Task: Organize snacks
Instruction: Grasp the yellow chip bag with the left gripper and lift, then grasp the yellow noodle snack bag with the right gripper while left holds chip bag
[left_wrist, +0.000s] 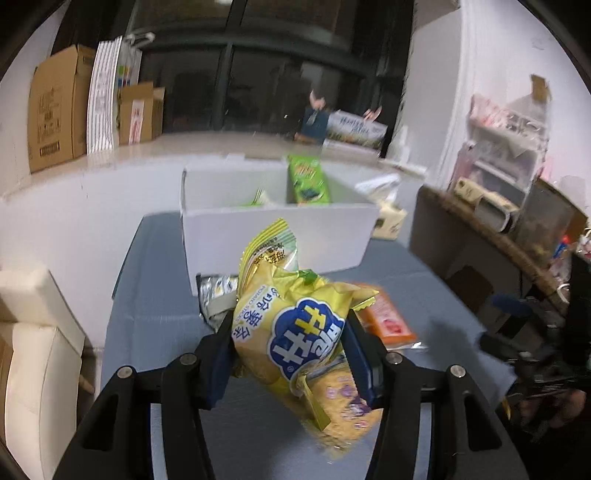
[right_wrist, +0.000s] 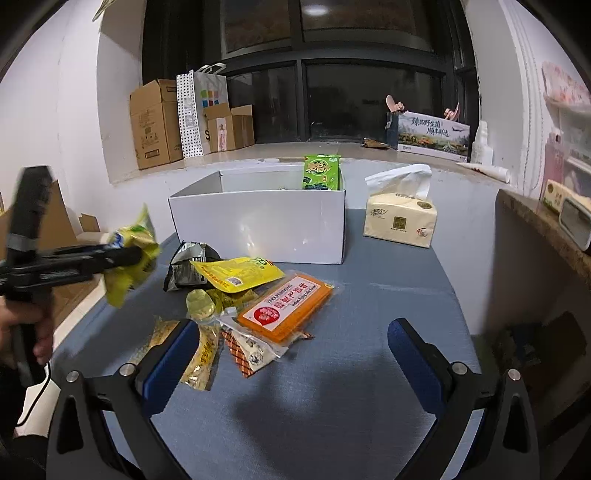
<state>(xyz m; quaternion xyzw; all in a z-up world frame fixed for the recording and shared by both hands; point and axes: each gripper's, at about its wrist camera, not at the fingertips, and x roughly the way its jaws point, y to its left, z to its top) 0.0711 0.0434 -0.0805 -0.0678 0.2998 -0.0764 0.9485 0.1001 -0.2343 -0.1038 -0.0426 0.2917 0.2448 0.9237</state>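
My left gripper (left_wrist: 286, 354) is clamped on a crinkled yellow snack bag with a blue-and-white logo (left_wrist: 295, 332), its blue-padded fingers (left_wrist: 218, 360) pressing the bag from both sides and holding it clear of the grey-blue tabletop (left_wrist: 155, 306). Straight ahead of that gripper stands an open white cardboard box (left_wrist: 280, 236), and upright in its far right section is a green seaweed packet (left_wrist: 308, 179); a sliver of another green-yellow wrapper (left_wrist: 260, 195) shows in the left section. Just beyond the bag's right edge lies a flat orange packet with a red-and-white label (left_wrist: 388, 321), and to its left a silver-grey foil pouch (left_wrist: 216, 291) against the box's foot. My right gripper (right_wrist: 293, 354) hovers low over the table with its jaws wide apart, gripping nothing. The loose pile lies ahead and to its left: the orange packet (right_wrist: 288, 308), a flat yellow sachet (right_wrist: 240, 275), the foil pouch (right_wrist: 186, 266), and small clear-wrapped sweets (right_wrist: 207, 347) touching the left finger. From this side my left gripper (right_wrist: 138, 254) is seen at far left, the yellow bag (right_wrist: 136, 258) pinched in it, well short of the box (right_wrist: 258, 225). A cream tissue pack (right_wrist: 400, 219) sits to the right of the box.
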